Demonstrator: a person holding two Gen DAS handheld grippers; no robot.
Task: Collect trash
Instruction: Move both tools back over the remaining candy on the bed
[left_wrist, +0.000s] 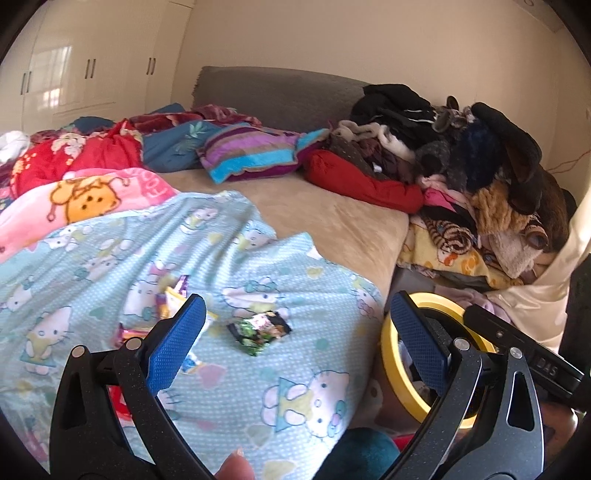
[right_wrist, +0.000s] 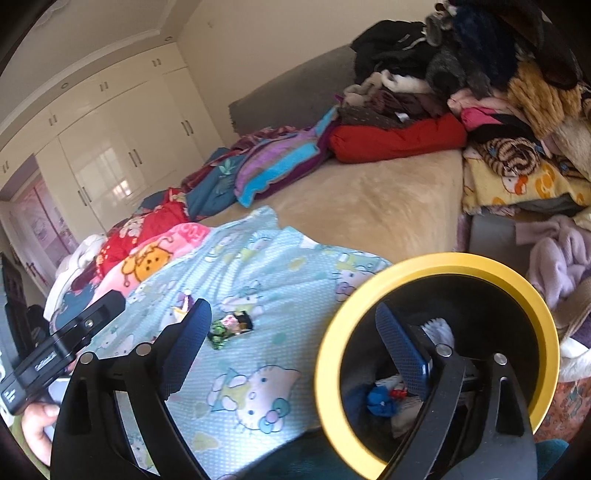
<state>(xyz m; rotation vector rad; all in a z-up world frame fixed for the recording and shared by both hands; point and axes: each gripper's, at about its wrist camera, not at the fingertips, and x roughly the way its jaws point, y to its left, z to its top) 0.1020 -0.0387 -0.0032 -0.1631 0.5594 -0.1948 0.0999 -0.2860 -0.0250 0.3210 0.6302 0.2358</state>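
A crumpled green and black wrapper (left_wrist: 259, 331) lies on the light blue Hello Kitty blanket (left_wrist: 240, 398); it also shows in the right wrist view (right_wrist: 231, 328). More wrappers, purple and yellow (left_wrist: 173, 295), lie left of it, partly behind my left finger. My left gripper (left_wrist: 295, 343) is open and empty, just short of the green wrapper. A yellow-rimmed black bin (right_wrist: 439, 354) stands beside the bed with trash inside; it also shows in the left wrist view (left_wrist: 397, 365). My right gripper (right_wrist: 291, 350) is open and empty, its right finger over the bin's mouth.
The beige bed (left_wrist: 325, 210) carries a striped pillow (left_wrist: 251, 151), red and pink blankets (left_wrist: 85, 192) at the left and a tall heap of clothes (left_wrist: 461, 166) at the right. White wardrobes (left_wrist: 88, 74) stand behind. A lilac cloth (right_wrist: 557, 266) lies beyond the bin.
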